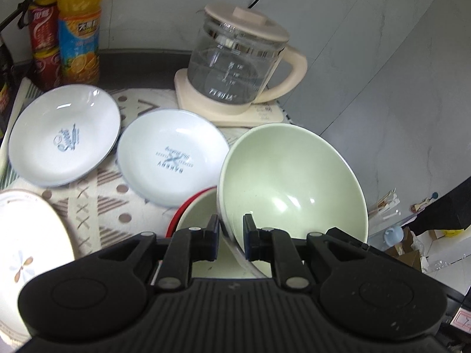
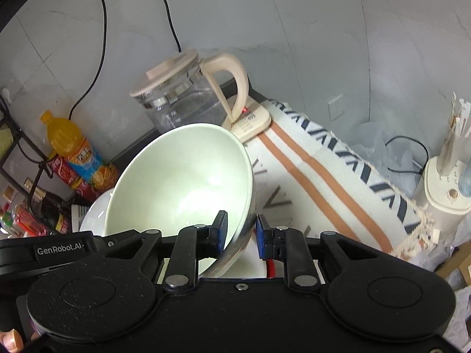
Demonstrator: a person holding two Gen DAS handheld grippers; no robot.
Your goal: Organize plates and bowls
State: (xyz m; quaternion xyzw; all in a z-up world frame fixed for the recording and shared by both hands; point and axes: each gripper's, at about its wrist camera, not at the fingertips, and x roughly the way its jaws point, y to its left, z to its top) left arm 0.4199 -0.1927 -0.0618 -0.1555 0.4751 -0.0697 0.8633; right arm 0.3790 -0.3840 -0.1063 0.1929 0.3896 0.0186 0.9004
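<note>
My left gripper (image 1: 231, 232) is shut on the rim of a pale green bowl (image 1: 291, 182), which is tilted and lifted above a red-rimmed bowl (image 1: 194, 214). My right gripper (image 2: 241, 232) straddles the rim of the same green bowl (image 2: 182, 182); there is a gap at its right pad. Two white plates with blue print (image 1: 64, 135) (image 1: 173, 156) lie on the patterned cloth. A white flower-patterned plate (image 1: 26, 253) lies at the lower left.
A glass kettle with cream lid and base (image 1: 238, 67) stands at the back. An orange juice bottle (image 1: 78, 29) and red cans (image 1: 44, 41) stand at the back left. A striped cloth (image 2: 323, 182) covers the counter. Sauce bottles (image 2: 47, 206) stand at the left in the right wrist view.
</note>
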